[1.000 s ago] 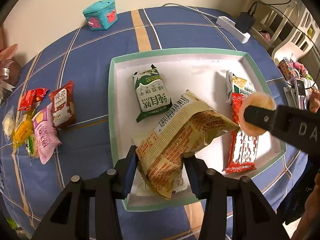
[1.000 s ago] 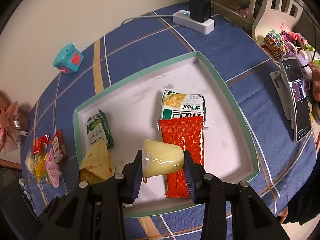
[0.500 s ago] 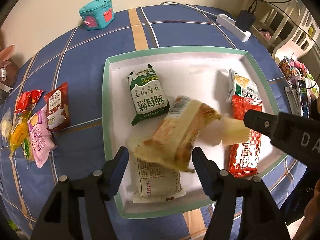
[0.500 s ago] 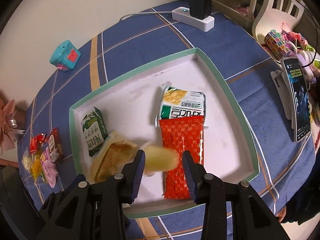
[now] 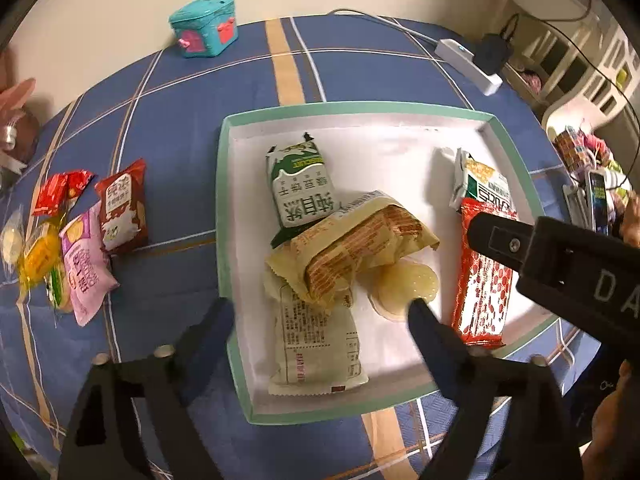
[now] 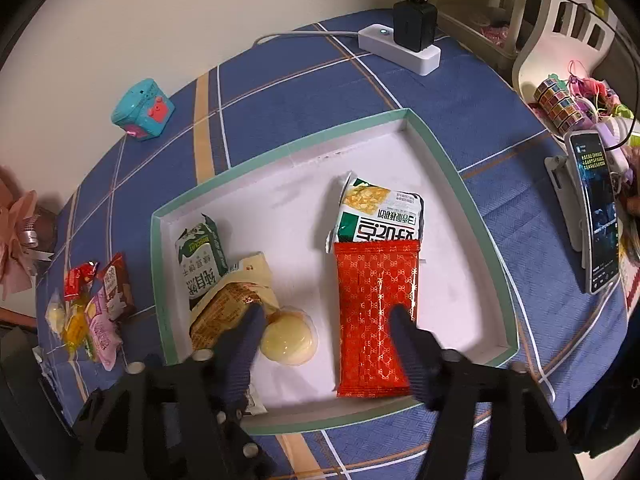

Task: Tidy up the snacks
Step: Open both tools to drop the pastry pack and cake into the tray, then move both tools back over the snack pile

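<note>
So both grippers hang over the near side of the tray [image 5: 224, 216], pointing steeply down. The left gripper [image 5: 320, 316] has just been opening its jaws and now stands wide with nothing gripped; the tan snack bag [image 5: 352, 248] lies loose on the tray floor between and past its fingers, resting across a pale flat packet [image 5: 316, 344] and overlapping the bottom corner of the green-and-white biscuit pack [image 5: 300, 184]. The right gripper [image 6: 324, 320] has also just been opening and holds nothing: the jelly cup [image 6: 288, 338] sits on the tray floor just beside its left finger, touching the tan bag.

On the right half of the tray the red packet [image 6: 376, 312] lies lengthwise, its top edge tucked under or against the green-and-yellow pack [image 6: 380, 212]. Its lower end comes close to the tray's near rim.

Free room: the far half of the tray is bare white, and so is a strip along the right wall. The left wall is tighter, with the biscuit pack and tan bag near it.

Outside the tray, a small heap of snacks [image 5: 76, 240] waits on the blue checked tablecloth [image 5: 180, 120] well to the left. A teal toy box [image 5: 204, 26] sits near the far table edge, and a power strip [image 6: 400, 48] is at the far right.
</note>
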`<state>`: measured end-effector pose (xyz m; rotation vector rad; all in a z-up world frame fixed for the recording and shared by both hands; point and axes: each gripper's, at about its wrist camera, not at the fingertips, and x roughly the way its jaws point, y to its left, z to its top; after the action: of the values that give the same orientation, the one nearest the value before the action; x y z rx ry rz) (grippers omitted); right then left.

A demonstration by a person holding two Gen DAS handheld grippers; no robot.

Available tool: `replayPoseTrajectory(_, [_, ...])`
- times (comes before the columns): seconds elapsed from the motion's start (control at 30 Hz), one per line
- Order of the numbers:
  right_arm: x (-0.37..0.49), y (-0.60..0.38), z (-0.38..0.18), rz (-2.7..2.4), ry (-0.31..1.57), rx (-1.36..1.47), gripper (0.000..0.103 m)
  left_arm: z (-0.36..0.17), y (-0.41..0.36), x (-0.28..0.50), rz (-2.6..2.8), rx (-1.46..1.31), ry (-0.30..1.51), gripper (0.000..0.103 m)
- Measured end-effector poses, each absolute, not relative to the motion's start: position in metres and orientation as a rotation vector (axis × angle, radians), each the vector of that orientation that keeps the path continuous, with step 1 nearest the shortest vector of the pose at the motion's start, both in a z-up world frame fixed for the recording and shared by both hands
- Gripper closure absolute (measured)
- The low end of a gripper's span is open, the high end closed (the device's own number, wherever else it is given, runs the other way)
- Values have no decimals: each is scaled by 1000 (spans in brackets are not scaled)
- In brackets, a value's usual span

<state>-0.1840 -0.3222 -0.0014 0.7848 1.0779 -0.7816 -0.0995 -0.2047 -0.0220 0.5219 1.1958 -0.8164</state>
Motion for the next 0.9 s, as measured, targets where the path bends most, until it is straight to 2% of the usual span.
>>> replayPoseTrajectory(0.1, [-184,-322,-2,-782,1079,782,20,-20,-200,-94,-790,508,1187,9])
replayPoseTrajectory(0.3, [-182,-322,-3,-779,1086,769,14,-18,-184,-75,-703,427,1214,7])
replayPoseTrajectory(0.9, [-163,-301,-1,-759,1126,693,13,1,-102,-2,-401,185,1208,7])
